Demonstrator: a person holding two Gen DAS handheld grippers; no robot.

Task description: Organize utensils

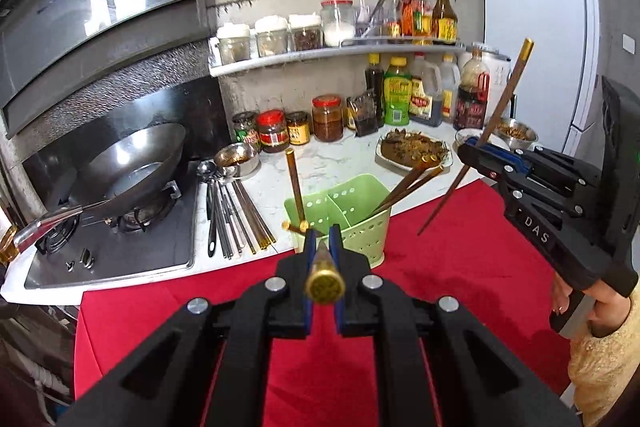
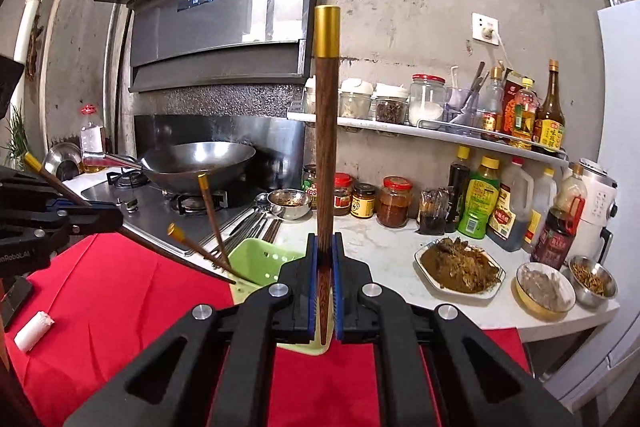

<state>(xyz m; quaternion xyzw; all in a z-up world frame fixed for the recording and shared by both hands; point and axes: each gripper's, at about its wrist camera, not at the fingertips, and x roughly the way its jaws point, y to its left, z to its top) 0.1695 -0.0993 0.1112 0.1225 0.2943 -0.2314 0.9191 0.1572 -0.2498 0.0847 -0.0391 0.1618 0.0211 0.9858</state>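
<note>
1. Left wrist view: my left hand-held gripper (image 1: 322,239) grasps a chopstick (image 1: 323,281) end-on, just before the green holder (image 1: 362,227) on the counter (image 1: 320,163); I aim the tip into a compartment.
2. Right wrist view: my right hand-held gripper (image 2: 325,251) clamps another chopstick (image 2: 326,147) upright above the holder (image 2: 260,261); I should lower it straight, clear of the left one.

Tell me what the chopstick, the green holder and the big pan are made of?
The chopstick in the right gripper looks like dark wood, with visible grain, and a shiny gold cap, probably metal. The green holder looks like matte plastic, moulded with rows of small holes. The big pan looks like bare grey metal, likely steel, with a dull shine.
</note>
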